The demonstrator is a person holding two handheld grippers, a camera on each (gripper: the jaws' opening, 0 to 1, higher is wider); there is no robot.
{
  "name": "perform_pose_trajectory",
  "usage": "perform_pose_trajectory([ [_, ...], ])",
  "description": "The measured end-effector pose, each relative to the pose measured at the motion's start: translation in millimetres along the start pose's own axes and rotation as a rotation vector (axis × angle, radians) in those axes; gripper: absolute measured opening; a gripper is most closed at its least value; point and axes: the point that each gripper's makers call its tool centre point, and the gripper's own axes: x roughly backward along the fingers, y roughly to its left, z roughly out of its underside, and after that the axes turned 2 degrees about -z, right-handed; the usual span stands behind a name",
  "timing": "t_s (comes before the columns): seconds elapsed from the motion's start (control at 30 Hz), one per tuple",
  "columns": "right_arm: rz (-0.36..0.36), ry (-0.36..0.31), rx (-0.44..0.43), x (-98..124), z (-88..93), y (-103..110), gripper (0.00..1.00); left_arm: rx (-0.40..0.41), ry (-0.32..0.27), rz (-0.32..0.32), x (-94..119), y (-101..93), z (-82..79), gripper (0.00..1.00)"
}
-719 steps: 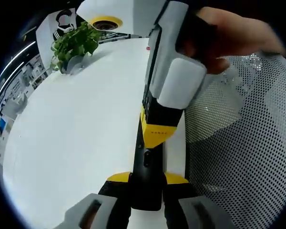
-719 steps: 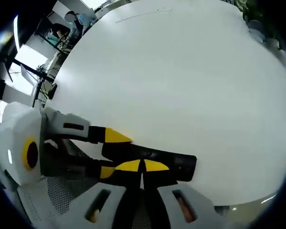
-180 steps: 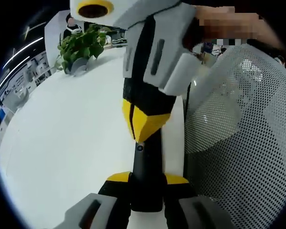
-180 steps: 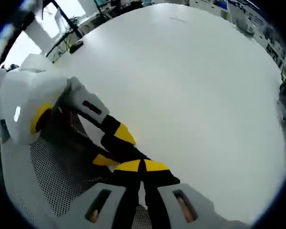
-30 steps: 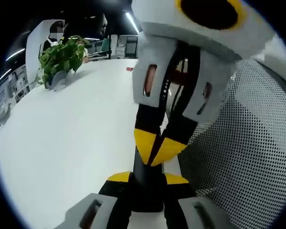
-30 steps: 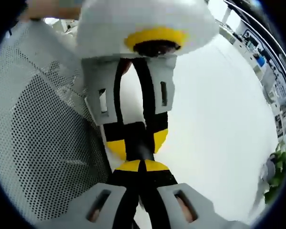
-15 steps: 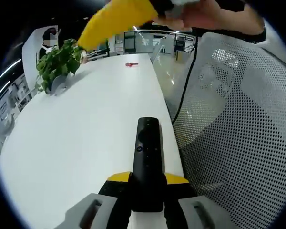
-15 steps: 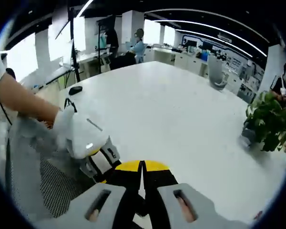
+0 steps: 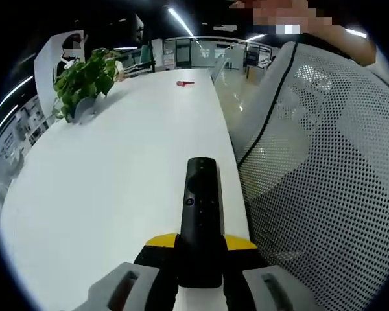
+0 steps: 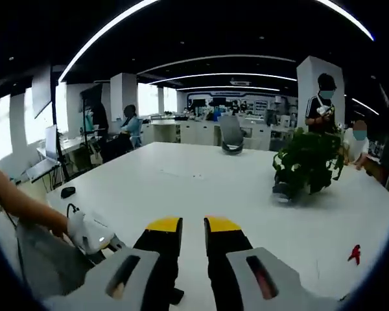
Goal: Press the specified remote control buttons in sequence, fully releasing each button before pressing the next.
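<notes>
- Your left gripper (image 9: 200, 249) pinches the black remote (image 9: 200, 217) by its near end, the remote pointing out over the white surface (image 9: 110, 175) near its right edge.
- Your right gripper (image 10: 193, 228) hangs above the surface with its yellow-tipped jaws slightly parted and nothing between them.
- A mesh chair back (image 9: 318, 181) stands just right of the remote.
- A potted plant (image 9: 84, 81) and a small red thing (image 9: 185, 83) sit far across the surface.

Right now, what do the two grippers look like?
Both match. The left gripper and the right gripper have black jaws with yellow tips, rising from pale grey bodies with a dark slot on each side. In the right gripper view the left gripper's white casing shows at lower left.
</notes>
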Motion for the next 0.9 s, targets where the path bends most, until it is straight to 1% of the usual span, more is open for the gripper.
perform_pose_trajectory([
  [0.07,0.015,-0.017,0.007,6.0,0.5,-5.4,0.26,0.002,0.000,-0.002,0.1,-0.5,0.2,0.24],
  [0.17,0.056,-0.039,0.010,13.9,2.9,-15.4,0.34,0.007,-0.004,-0.007,0.6,-0.6,0.8,0.25],
  [0.3,0.057,-0.065,-0.045,18.9,4.0,-18.4,0.50,0.000,-0.007,-0.001,-0.3,-0.1,1.1,0.25],
  [0.37,0.063,-0.072,-0.040,18.5,2.6,-19.2,0.59,-0.001,-0.006,0.000,-0.4,0.4,1.2,0.25],
  [0.47,0.065,-0.076,-0.025,17.7,3.3,-20.7,0.67,-0.001,-0.005,-0.004,-0.7,0.6,1.1,0.25],
  [0.53,0.064,-0.076,-0.044,18.9,4.6,-21.1,0.69,0.003,-0.006,-0.004,-0.5,0.7,0.8,0.25],
  [0.6,0.019,-0.084,-0.089,19.7,4.7,-13.1,0.63,0.005,-0.004,-0.010,-0.5,0.2,0.8,0.25],
  [0.63,0.017,-0.081,-0.088,19.4,5.0,-11.9,0.62,0.004,-0.003,-0.010,-0.5,0.1,0.9,0.25],
  [0.7,0.017,-0.075,-0.073,18.9,6.8,-6.7,0.63,0.003,-0.001,-0.009,-0.8,0.3,1.4,0.25],
  [0.8,0.049,-0.076,-0.037,17.8,10.2,-4.3,0.65,0.006,0.004,-0.014,0.0,0.4,1.9,0.25],
  [0.9,0.106,-0.091,-0.021,19.2,12.8,-8.9,0.67,0.022,0.019,-0.025,2.0,2.0,4.3,0.25],
])
